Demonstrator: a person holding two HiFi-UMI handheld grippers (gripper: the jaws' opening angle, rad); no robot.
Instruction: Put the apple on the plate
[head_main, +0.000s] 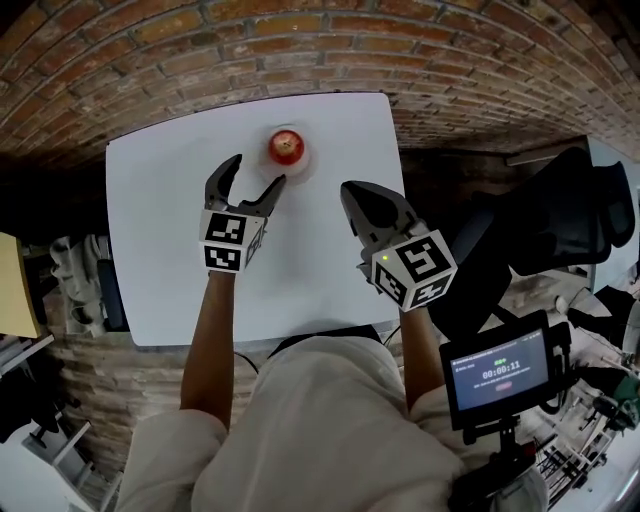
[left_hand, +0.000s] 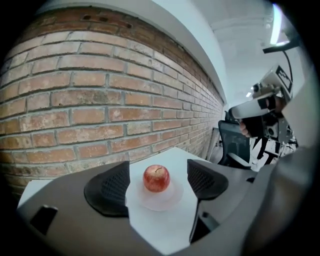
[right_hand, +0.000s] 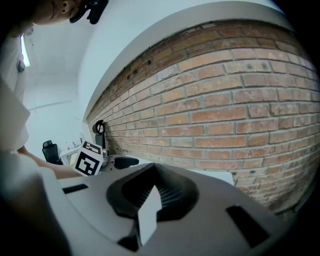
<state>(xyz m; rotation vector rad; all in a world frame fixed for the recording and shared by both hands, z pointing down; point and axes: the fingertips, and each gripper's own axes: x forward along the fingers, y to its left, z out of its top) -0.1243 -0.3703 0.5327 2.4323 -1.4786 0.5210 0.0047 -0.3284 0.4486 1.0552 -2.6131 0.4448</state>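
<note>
A red apple (head_main: 286, 146) stands on a small pale plate (head_main: 304, 163) at the far middle of the white table (head_main: 160, 250). My left gripper (head_main: 257, 172) hovers just short of the plate, open, with nothing between its pads. In the left gripper view the apple (left_hand: 156, 178) and plate (left_hand: 160, 201) lie beyond the gap between the spread jaws of the left gripper (left_hand: 159, 169). My right gripper (head_main: 362, 200) hangs over the table to the right of the plate, its jaws together and empty. In the right gripper view the right gripper (right_hand: 151, 172) has its tips meeting.
A brick wall (head_main: 300, 50) runs behind the table. A black office chair (head_main: 560, 230) stands to the right, and a small screen on a stand (head_main: 497, 370) sits at the lower right. Cluttered shelves (head_main: 60, 270) line the left side.
</note>
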